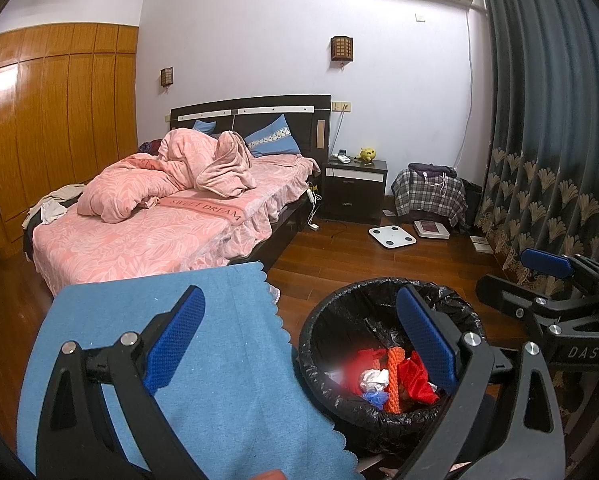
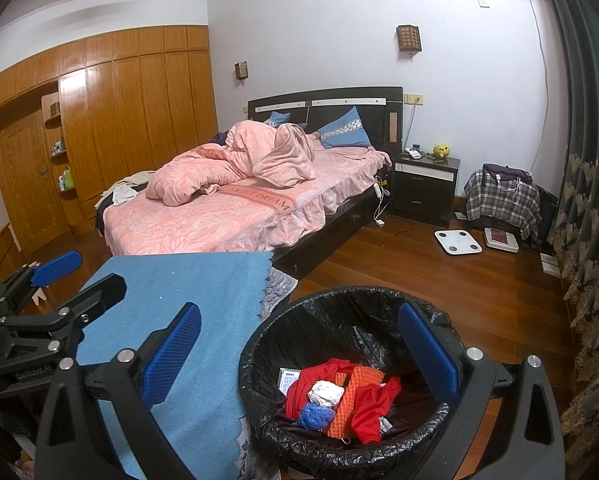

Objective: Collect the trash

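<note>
A round bin with a black liner (image 1: 331, 312) (image 2: 299, 312) stands on the wood floor. In it lie red cloth (image 2: 373, 404), an orange knitted piece (image 2: 349, 396), a crumpled white wad (image 2: 325, 394), a blue wad (image 2: 315, 416) and a small printed card (image 2: 287, 380). My left gripper (image 1: 299, 344) is open and empty above the bin's left rim and a blue cloth (image 1: 219, 340). My right gripper (image 2: 303, 360) is open and empty over the bin. Each gripper shows in the other's view, the right one (image 1: 539, 276) and the left one (image 2: 71, 276).
The blue cloth (image 2: 187, 288) covers a surface left of the bin. A bed with pink bedding (image 2: 235, 200) stands behind. A black nightstand (image 2: 423, 188), white scales (image 2: 457, 242), a plaid-covered stool (image 2: 503, 200), dark curtains (image 2: 587, 200) and wooden wardrobes (image 2: 119, 120) ring the room.
</note>
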Demonstrator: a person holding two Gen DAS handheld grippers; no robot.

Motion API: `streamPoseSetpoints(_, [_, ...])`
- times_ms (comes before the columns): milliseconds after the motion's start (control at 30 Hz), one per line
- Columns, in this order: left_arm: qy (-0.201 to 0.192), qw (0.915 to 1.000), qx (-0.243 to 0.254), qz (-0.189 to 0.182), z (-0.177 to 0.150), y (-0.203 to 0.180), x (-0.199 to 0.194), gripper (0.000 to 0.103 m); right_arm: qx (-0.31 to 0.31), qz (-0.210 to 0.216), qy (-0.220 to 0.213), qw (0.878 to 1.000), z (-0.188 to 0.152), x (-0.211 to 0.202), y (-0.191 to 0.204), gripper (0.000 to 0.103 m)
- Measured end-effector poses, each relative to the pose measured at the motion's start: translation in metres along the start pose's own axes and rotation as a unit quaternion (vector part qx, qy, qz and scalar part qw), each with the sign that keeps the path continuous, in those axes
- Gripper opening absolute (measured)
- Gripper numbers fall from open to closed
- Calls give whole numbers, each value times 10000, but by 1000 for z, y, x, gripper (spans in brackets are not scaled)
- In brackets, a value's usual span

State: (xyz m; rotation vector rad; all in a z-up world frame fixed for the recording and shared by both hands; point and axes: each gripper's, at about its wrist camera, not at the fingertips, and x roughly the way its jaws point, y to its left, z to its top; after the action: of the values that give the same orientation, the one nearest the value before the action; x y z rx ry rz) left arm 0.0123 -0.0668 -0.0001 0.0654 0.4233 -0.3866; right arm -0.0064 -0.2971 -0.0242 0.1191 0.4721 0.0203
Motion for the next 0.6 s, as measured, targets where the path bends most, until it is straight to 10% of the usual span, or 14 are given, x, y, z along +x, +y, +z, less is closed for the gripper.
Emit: streamPoseSetpoints(600, [15, 10000, -10, 3, 1, 1, 1, 94, 2, -3, 11, 10000, 0, 1, 0, 97])
